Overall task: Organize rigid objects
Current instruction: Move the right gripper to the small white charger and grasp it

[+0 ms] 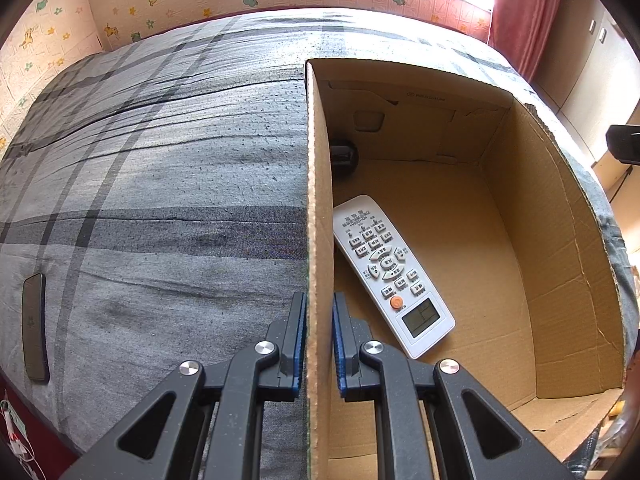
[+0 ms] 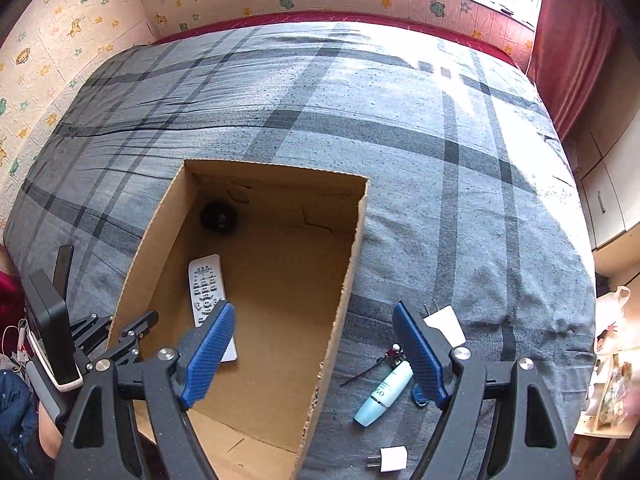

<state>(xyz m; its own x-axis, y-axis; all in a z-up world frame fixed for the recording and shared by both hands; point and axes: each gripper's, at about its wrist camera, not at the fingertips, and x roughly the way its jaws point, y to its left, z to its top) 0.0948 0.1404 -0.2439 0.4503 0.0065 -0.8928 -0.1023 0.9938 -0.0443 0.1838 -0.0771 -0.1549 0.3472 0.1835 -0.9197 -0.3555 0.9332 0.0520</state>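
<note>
Left gripper (image 1: 319, 336): clamped on the left wall of the cardboard box (image 1: 560, 240), one pad outside it, one inside, steadying it on the bed.
Right gripper (image 2: 314, 350): jaws spread wide and holding nothing, hanging above the box's right wall (image 2: 344, 292) and the small items beside it.
Already in the box: a white remote control (image 1: 390, 272) lying flat near the left wall, and a dark round object (image 2: 219, 216) in the far corner; I can't tell what that one is.
Still on the grey plaid bedspread (image 2: 440, 160): a light-blue tube (image 2: 384, 394), a white plug adapter (image 2: 444, 324) half behind the right finger, a second white plug (image 2: 390, 458) at the near edge, and a thin dark hair clip (image 2: 368, 372) with a small blue thing nearby.
Risk, crowding: the tube, clip and adapter lie close together, so a wide close could catch two at once or nudge the tube into a roll.
Risk, soft bed: pressing down may sink the item and let the pads slip.
Risk, box: a pull from the left clamp could tip or bend the thin wall.
</note>
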